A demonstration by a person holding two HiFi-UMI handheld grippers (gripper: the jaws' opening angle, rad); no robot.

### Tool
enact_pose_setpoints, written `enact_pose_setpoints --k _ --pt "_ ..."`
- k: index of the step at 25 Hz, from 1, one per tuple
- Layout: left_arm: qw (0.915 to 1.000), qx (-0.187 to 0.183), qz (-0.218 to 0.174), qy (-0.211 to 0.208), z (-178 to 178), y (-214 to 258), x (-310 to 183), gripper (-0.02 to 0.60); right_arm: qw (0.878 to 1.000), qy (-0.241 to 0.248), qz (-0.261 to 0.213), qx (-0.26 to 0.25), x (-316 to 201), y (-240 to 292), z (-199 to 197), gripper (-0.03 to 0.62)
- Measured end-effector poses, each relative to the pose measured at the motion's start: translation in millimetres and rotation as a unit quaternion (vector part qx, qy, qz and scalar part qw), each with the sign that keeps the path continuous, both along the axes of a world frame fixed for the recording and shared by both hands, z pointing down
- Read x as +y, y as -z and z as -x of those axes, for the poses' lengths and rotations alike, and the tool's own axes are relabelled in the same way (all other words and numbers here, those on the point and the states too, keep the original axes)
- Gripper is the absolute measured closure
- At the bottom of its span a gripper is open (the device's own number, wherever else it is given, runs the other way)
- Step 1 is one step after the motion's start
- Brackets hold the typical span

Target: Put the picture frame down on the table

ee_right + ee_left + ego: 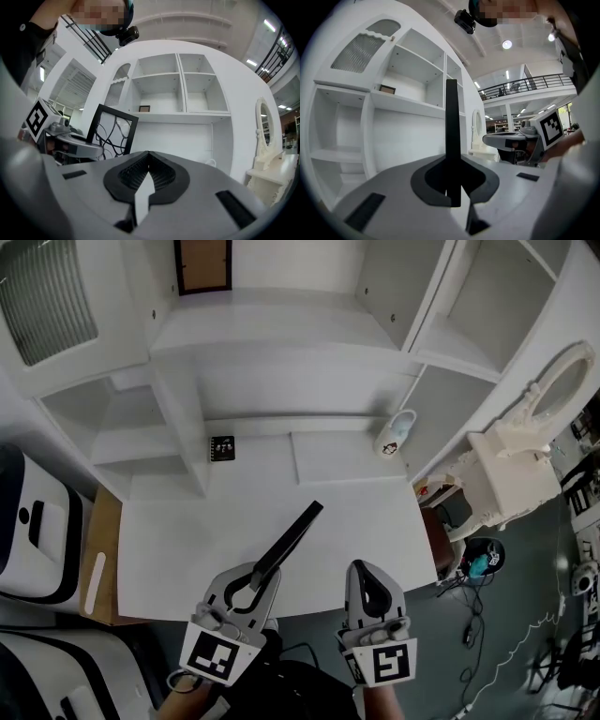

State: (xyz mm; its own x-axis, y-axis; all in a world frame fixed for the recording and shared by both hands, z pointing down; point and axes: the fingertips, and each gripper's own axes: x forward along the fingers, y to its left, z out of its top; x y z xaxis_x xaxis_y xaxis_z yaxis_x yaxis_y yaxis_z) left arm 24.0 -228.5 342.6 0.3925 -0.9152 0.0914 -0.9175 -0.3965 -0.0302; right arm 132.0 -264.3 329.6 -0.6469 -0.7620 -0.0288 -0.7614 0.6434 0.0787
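**Spotter:** What fills your view?

**Operator:** The white shelf unit takes the top of the head view. The white counter spreads below it across the middle.

**Spotter:** And the picture frame?

**Operator:** The picture frame hangs over the counter's near edge, at lower centre, standing on its edge. I see it as a thin dark bar whose long axis slants up and to the right. I cannot tell whether it touches the counter.

**Spotter:** Jaws?

**Operator:** My left gripper has its jaws clamped on the frame's lower end. My right gripper sits just right of it, jaws pressed together on nothing, with the frame to its left. I judge the left hand must roll the frame flat.
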Motion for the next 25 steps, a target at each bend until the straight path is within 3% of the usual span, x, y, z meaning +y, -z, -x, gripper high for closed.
enact_pose_setpoints --k 12,25 --pt "0.9993 0.013 0.022 0.026 48.4 -14.1 -26.6 0.558 0.998 0.057 0.021 0.012 -33.3 -10.2 62.8 0.592" --pt "0.9991 0.011 0.021 0.034 55.1 -13.1 -46.2 0.558 0.988 0.145 0.043 0.013 -51.4 -16.0 98.0 0.574"
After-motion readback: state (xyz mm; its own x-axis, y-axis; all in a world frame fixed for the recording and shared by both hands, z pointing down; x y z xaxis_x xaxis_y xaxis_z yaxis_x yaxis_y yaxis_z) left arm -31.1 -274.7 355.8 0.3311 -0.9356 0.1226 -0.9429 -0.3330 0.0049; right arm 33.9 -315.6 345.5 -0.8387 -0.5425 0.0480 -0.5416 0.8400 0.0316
